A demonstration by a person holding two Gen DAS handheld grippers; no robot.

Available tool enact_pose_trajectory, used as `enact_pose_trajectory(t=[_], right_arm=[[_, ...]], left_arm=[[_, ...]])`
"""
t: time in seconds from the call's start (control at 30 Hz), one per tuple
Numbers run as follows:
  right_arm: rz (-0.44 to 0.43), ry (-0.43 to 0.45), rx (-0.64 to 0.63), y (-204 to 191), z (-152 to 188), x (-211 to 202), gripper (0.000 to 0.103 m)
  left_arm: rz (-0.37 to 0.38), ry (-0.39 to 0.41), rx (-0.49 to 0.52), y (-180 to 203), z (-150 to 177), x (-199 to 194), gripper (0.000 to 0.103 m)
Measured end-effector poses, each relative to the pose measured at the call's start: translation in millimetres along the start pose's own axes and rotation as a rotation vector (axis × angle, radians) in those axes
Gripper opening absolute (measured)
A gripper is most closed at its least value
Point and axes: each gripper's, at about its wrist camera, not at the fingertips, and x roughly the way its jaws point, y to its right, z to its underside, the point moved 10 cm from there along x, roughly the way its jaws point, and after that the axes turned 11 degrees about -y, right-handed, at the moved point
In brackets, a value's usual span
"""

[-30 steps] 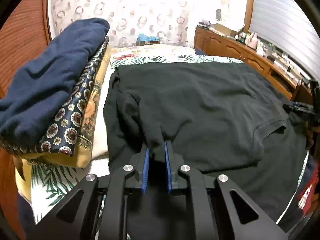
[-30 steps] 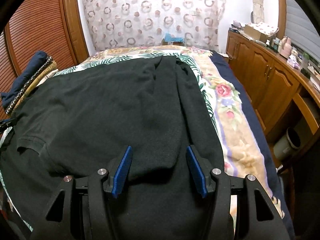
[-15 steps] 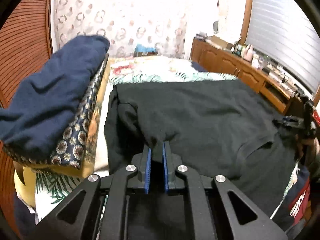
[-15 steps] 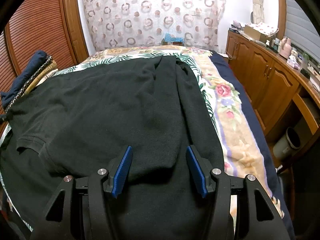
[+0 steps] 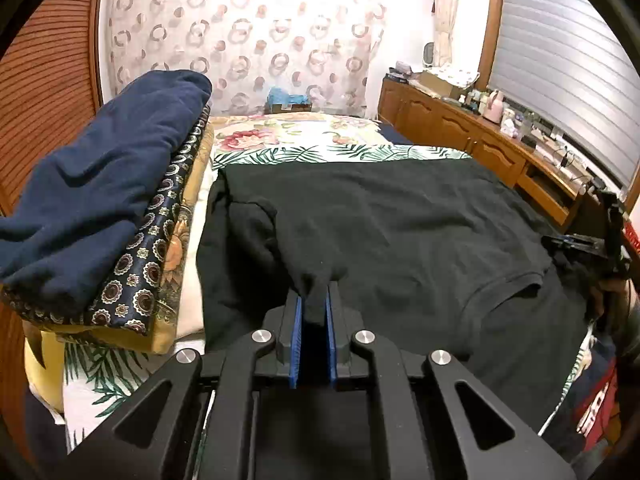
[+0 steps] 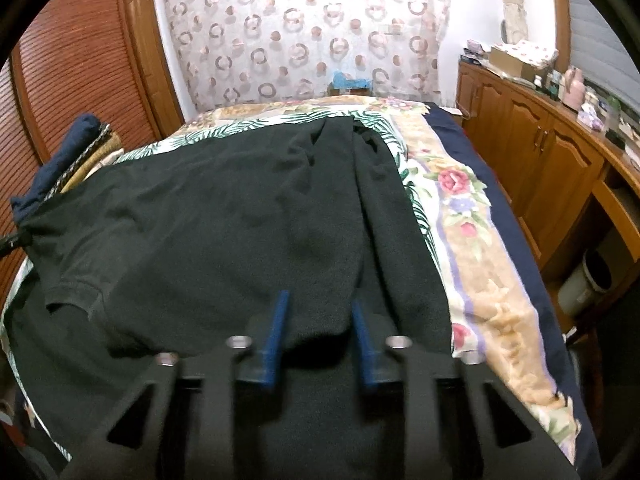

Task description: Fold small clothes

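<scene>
A black polo shirt (image 5: 400, 232) lies spread on the bed; it also shows in the right wrist view (image 6: 240, 232). My left gripper (image 5: 314, 308) is shut on a pinch of the shirt's near edge and holds it raised. My right gripper (image 6: 320, 316) is partly closed, its blue fingers (image 6: 276, 332) on either side of a fold of the shirt's edge, with a gap still between them. The right gripper also shows at the far right of the left wrist view (image 5: 592, 240).
A stack of folded clothes with a navy garment on top (image 5: 100, 200) sits on the bed's left side. The floral bedspread (image 6: 472, 240) runs along the right. Wooden cabinets (image 6: 540, 152) stand to the right, a slatted wardrobe (image 6: 72, 80) to the left.
My left gripper has lifted with the shirt edge in it. My right gripper's fingers have come closer together around the shirt's edge.
</scene>
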Motion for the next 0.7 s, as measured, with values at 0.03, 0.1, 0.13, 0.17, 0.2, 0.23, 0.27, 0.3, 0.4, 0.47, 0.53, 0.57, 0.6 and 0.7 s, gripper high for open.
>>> enact_pose_trajectory(t=[0.03, 0.1, 0.13, 0.17, 0.2, 0.23, 0.27, 0.3, 0.4, 0.47, 0.53, 0.57, 0.6, 0.7], right_arm=[[0.011, 0.003, -0.003, 0, 0, 0, 0.018], [0.007, 0.010, -0.004, -1, 0, -2, 0.013], [0.004, 0.018, -0.001, 0, 0, -3, 0.012], [0.000, 0.027, 0.004, 0, 0, -5, 0.011], [0.000, 0.033, 0.004, 1, -1, -6, 0.010], [0.004, 0.039, 0.002, 1, -2, -6, 0.009], [0.014, 0.050, -0.001, 0, -3, -8, 0.009], [0.022, 0.064, -0.005, -2, -4, -11, 0.009], [0.013, 0.106, -0.013, -8, -9, -24, 0.008], [-0.005, 0.129, -0.015, -11, -13, -34, 0.008], [-0.020, 0.152, -0.015, -12, -17, -46, 0.008], [-0.032, 0.163, -0.017, -14, -19, -53, 0.008], [-0.039, 0.171, -0.020, -15, -19, -59, 0.008], [-0.051, 0.190, -0.033, -16, -17, -77, 0.008]], left_arm=[[0.001, 0.003, -0.001, 0, -1, 0, 0.011], [0.004, 0.009, -0.001, 1, -2, -2, 0.011], [0.003, 0.013, -0.002, 2, -3, -3, 0.011], [0.002, 0.020, -0.003, 2, -4, -4, 0.011], [0.002, 0.027, -0.004, 2, -4, -6, 0.011], [0.002, 0.035, -0.006, 2, -6, -8, 0.011], [0.001, 0.046, -0.006, 3, -7, -10, 0.011], [0.001, 0.056, -0.006, 4, -8, -13, 0.011], [0.011, 0.082, -0.005, 8, -13, -24, 0.011], [0.049, 0.093, -0.007, 13, -16, -32, 0.011], [0.067, 0.110, -0.008, 15, -19, -42, 0.011], [0.072, 0.118, -0.005, 17, -19, -47, 0.010], [0.077, 0.123, -0.005, 18, -18, -51, 0.010], [0.098, 0.145, -0.013, 20, -16, -66, 0.010]])
